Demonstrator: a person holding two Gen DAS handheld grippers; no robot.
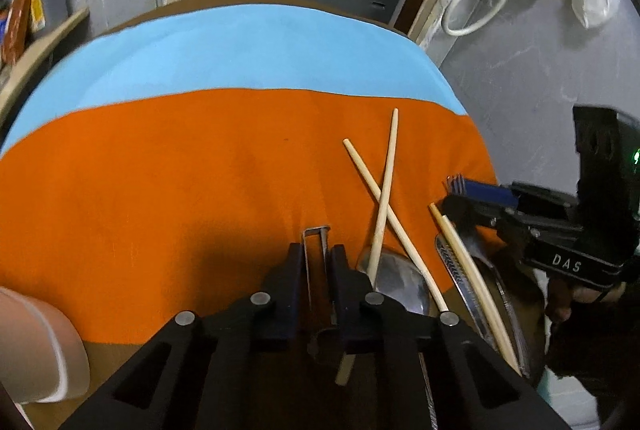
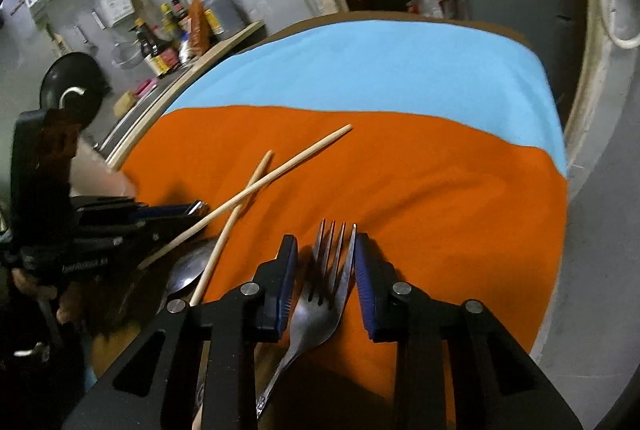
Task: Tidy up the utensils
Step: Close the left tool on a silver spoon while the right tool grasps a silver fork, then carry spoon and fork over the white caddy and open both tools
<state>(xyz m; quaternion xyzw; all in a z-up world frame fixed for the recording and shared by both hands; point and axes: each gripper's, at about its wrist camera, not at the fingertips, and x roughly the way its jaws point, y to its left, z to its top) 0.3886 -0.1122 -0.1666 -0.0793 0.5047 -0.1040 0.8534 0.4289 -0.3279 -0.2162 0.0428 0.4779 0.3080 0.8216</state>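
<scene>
My left gripper (image 1: 316, 250) is shut on a thin metal utensil (image 1: 316, 236) whose squared end sticks out past the fingertips over the orange cloth (image 1: 180, 181). Two crossed wooden chopsticks (image 1: 386, 189) lie to its right over a steel spoon (image 1: 400, 280). A third chopstick (image 1: 472, 282) leans on a metal tray (image 1: 472, 294). My right gripper (image 2: 325, 242) is open around a steel fork (image 2: 320, 294), tines pointing away, jaws not touching it. The crossed chopsticks (image 2: 256, 185) and spoon (image 2: 188, 270) lie to its left.
A blue cloth (image 2: 380, 69) covers the far half of the table. A shelf of sauce bottles (image 2: 180, 25) stands at the left wall. A white cord (image 1: 472, 5) hangs on the right wall. The table edge drops off at the right.
</scene>
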